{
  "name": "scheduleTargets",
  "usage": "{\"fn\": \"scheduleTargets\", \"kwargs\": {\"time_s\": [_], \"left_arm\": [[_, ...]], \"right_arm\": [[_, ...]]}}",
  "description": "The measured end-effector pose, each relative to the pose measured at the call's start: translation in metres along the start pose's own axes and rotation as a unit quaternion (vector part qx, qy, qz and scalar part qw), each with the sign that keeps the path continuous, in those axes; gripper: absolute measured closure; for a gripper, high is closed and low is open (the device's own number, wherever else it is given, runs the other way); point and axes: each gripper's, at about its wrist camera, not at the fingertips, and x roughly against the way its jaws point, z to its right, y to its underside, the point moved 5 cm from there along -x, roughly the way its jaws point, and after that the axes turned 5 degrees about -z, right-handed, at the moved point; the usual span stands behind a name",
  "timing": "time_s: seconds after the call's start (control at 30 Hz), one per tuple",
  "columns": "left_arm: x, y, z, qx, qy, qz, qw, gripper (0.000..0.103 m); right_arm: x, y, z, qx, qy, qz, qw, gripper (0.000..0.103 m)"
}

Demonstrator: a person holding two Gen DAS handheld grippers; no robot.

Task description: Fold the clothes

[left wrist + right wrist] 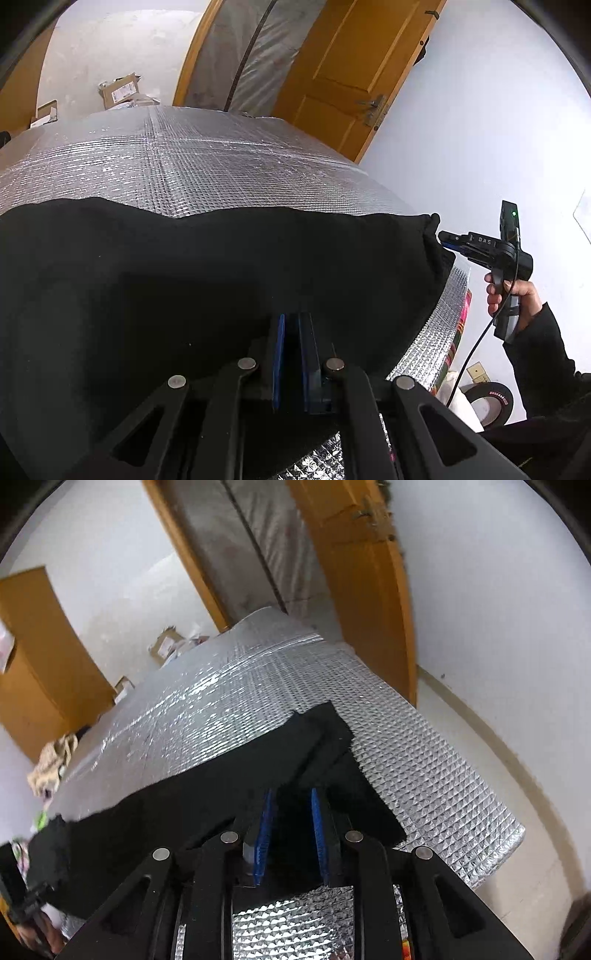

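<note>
Item: black garment (221,280), 1 piece, dark knit or fleece, held stretched above a silver quilted foil mat (177,158) with its far edge running across the mat

Left gripper (291,332): blue pads drawn narrow, black cloth between and around them; judged clamped on the near edge of the garment

Right gripper (290,812): seen from the left wrist view pinching the garment's right corner into a small bunched point; in its own view the blue pads stand a little apart with black cloth filling the gap. The person's hand (513,295), in a dark sleeve, grips the handle, a cable trailing below

Risks, as judged:
- the right corner is held by a small pinch only; tension along the edge could pull it free and drop that side
- the right side hangs close to the mat's right edge; slack could let cloth slide off toward the floor
- uneven pull between the 2 grips would skew any fold line

Surface: foil mat, embossed grid, reflective, covering a raised flat top; a striped coloured cover shows beneath at the right edge

Room: white walls, orange-brown door (354,74) with metal latch, cardboard boxes (120,90) behind the mat, roll of black tape (489,404) on the floor, a crumpled beige cloth (53,762) at the mat's far left
</note>
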Motion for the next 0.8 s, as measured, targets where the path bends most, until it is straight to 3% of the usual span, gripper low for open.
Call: {"fn": "scheduleTargets", "kwargs": {"time_s": [0.37,0.43,0.47,0.8], "left_arm": [[0.004,0.001,0.003,0.001,-0.009,0.004,1.0,0.097],[0.005,-0.001,0.004,-0.001,-0.01,0.004,0.9999,0.097],[0.005,-0.001,0.005,-0.002,-0.01,0.005,0.9999,0.097],[0.009,-0.002,0.008,-0.009,-0.009,0.009,0.9999,0.097]], "right_arm": [[-0.019,-0.015,0.0,-0.008,0.002,-0.013,1.0,0.079],[-0.019,-0.017,0.002,-0.024,-0.003,-0.01,1.0,0.088],[-0.016,-0.017,0.004,-0.03,-0.006,-0.006,1.0,0.099],[0.043,-0.003,0.026,-0.081,-0.023,0.039,0.996,0.099]]}}
